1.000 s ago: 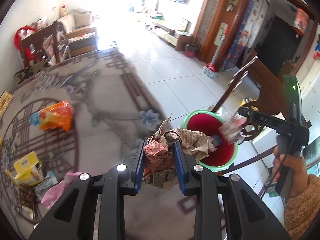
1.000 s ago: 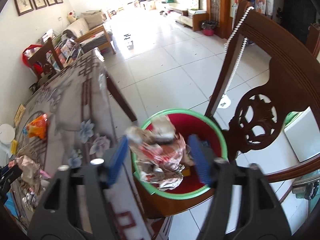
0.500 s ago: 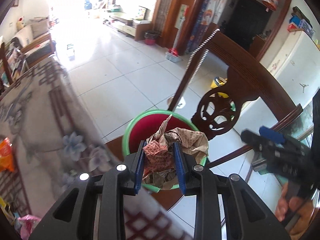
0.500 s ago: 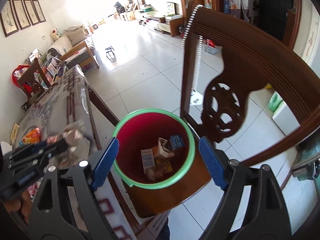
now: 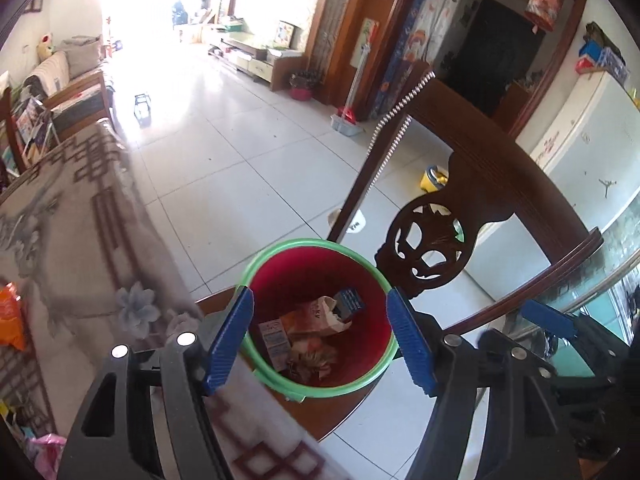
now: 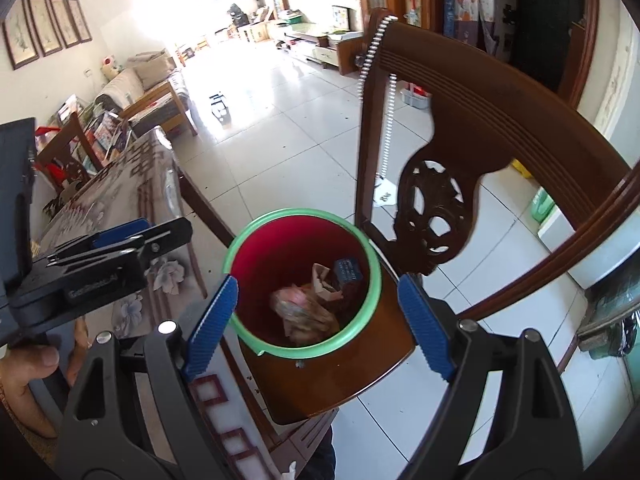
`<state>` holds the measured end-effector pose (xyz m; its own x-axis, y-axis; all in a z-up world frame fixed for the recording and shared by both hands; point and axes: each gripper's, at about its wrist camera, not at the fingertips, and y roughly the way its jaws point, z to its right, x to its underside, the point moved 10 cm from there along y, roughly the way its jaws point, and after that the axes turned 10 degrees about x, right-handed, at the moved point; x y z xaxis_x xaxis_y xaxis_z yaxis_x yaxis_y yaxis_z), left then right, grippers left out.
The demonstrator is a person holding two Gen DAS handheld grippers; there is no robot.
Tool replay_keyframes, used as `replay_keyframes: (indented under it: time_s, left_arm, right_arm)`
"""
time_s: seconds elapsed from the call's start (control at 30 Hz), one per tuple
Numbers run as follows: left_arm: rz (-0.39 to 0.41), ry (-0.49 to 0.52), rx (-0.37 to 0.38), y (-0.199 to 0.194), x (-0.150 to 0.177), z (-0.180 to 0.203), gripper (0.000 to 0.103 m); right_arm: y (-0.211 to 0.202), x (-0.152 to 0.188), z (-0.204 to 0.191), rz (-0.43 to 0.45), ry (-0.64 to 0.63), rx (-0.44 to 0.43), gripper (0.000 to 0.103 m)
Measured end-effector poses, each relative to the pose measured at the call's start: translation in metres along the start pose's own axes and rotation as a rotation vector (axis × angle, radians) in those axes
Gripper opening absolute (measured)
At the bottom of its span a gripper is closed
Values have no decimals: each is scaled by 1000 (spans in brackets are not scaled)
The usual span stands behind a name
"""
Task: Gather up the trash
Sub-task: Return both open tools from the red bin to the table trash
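A red bin with a green rim (image 5: 308,243) stands on a wooden chair seat. Inside it lie a crumpled brown paper wad (image 5: 320,316), a small white carton (image 5: 275,338) and a blue box (image 5: 349,300). My left gripper (image 5: 320,338) hangs over the bin with its jaws opening and nothing between the blue pads. My right gripper (image 6: 320,324) hovers open over the same bin (image 6: 296,213), also empty. In the right wrist view the paper wad (image 6: 298,310) looks blurred inside the bin. There the left gripper (image 6: 160,236) shows at the left, held by a hand (image 6: 32,368).
The carved chair back (image 5: 432,240) rises right behind the bin. A table with a patterned cloth (image 5: 80,240) lies to the left, with an orange packet (image 5: 10,316) and a pink wrapper (image 5: 48,452) on it. White tiled floor stretches beyond.
My left gripper carried the paper wad over the bin, then opened; the wad now lies in the bin. The right gripper stayed open above the bin.
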<state>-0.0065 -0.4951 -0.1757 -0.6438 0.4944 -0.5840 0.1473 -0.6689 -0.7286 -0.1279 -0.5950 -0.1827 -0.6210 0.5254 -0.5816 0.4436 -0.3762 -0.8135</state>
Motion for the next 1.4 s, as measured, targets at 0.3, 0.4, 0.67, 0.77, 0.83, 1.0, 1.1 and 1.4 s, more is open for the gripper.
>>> replay_keyframes:
  time_s: [0.3,0.4,0.67,0.77,0.83,1.0,1.1,1.4]
  left_arm:
    - [176,-148,-163,-133,32,-90,66]
    - [222,-240,-237,-180,57,-135,66]
    - [254,-424,-358,-258,135,-225,66]
    - [251,-461,-386,-279,163,-250,66]
    - [245,-477,-403,-291,184,-265,66]
    - [205,-507,-410,-310,235,-296,66]
    - [155,-508,-410,-311,268,-308,66]
    - [41,-548,-319,-296,345,-315,66]
  right_arm:
    - [-1,7,-139,-16,-198,-176,81]
    - [-13,17,-200,-8,-291,-248,81]
    - [-45,57,-308,-14,-459,-350,81]
    - [-55,72,-337,-24,-501,-366,81]
    - [-61,81,-354,-25,-528,-369,81]
    - [-73,103,-392,-37,-583,-363,83]
    - [-76,116,-411,-49,-610,-356,84]
    - [-75,153,-463,-101,-690,-325,85]
